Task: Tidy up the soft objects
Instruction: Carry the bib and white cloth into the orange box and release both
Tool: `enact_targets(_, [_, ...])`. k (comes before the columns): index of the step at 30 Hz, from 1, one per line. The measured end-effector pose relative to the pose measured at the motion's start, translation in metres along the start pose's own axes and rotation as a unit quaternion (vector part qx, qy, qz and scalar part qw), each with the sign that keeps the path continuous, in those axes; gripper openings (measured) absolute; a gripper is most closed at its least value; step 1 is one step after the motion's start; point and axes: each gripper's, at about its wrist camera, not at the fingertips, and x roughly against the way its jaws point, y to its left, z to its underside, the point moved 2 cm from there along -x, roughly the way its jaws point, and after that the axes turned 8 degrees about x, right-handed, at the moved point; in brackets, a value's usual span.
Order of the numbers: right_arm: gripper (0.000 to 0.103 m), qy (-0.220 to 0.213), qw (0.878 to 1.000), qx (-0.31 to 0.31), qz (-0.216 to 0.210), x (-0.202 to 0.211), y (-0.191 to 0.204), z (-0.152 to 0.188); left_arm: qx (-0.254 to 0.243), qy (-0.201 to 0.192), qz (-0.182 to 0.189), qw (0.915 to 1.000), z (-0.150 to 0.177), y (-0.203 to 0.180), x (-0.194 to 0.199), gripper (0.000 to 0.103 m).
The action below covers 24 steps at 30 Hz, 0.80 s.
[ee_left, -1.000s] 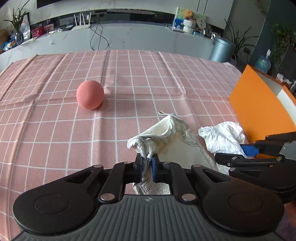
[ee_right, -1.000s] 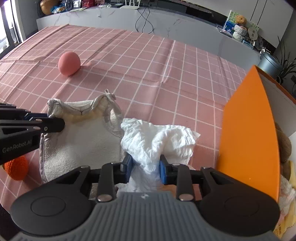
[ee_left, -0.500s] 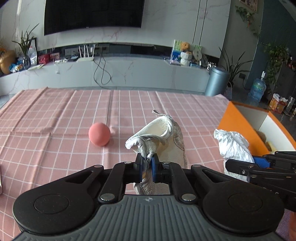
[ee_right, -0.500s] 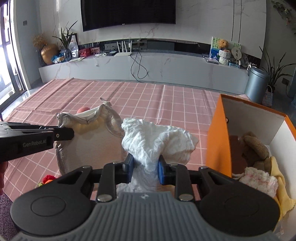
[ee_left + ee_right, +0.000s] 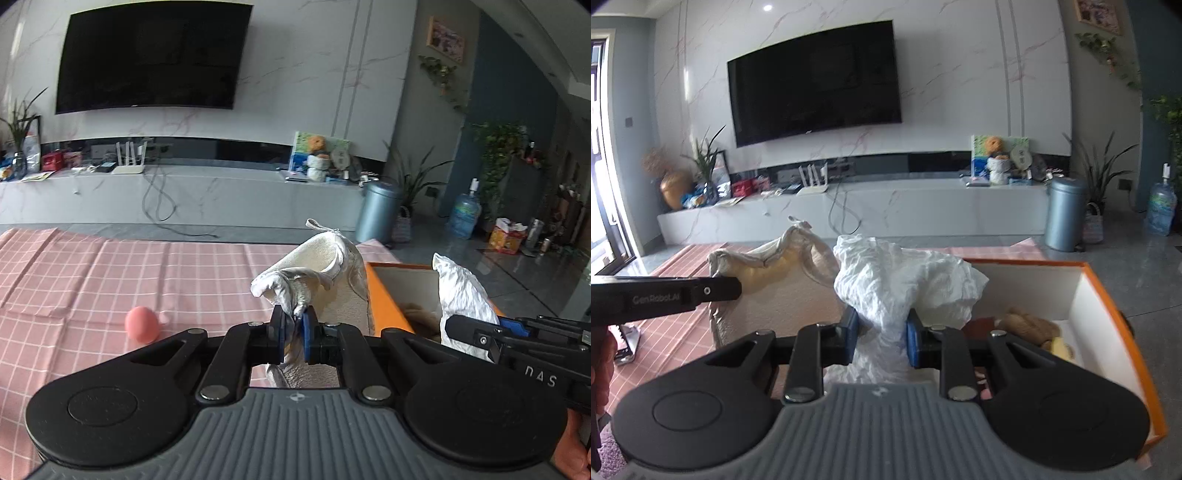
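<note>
My left gripper (image 5: 293, 326) is shut on a corner of a cream towel (image 5: 332, 273) and holds it up above the pink checked tablecloth (image 5: 110, 273). My right gripper (image 5: 881, 334) is shut on a crumpled white cloth (image 5: 905, 280), lifted beside the towel (image 5: 783, 280). The white cloth also shows in the left wrist view (image 5: 461, 291), with the right gripper (image 5: 517, 332) at the right. An orange box (image 5: 1108, 295) stands to the right with a brown plush toy (image 5: 1027, 325) and other soft things inside. A pink ball (image 5: 142, 324) lies on the cloth at the left.
A grey TV bench (image 5: 886, 206) with clutter and a wall television (image 5: 812, 81) are behind the table. A metal bin (image 5: 1065, 214) and plants stand at the right. A small object (image 5: 626, 343) lies on the table at the far left.
Both grippers have risen and tilted up with their cloths, which now hang clear of the table. The box's inside has come into view.
</note>
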Motion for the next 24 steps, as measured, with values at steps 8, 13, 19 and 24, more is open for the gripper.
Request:
enact_targets(8, [0.025, -0.013, 0.999, -0.027, 0.029, 0.029, -0.043, 0.004, -0.032, 0.003, 0.049, 0.9983, -0.001, -0.046, -0.013, 0.009])
enact_targets(13, [0.025, 0.0, 0.998, -0.037, 0.042, 0.035, -0.069, 0.012, -0.05, 0.021, 0.084, 0.995, 0.005, -0.078, -0.03, 0.009])
enact_targets(19, [0.025, 0.026, 0.996, -0.071, 0.051, 0.036, -0.116, 0.021, -0.071, 0.051, 0.125, 0.9883, 0.017, -0.106, -0.053, 0.009])
enact_targets(24, [0.025, 0.055, 0.991, -0.108, 0.049, 0.03, -0.153, 0.03, -0.075, 0.086, 0.142, 0.9833, 0.024, -0.119, -0.076, 0.009])
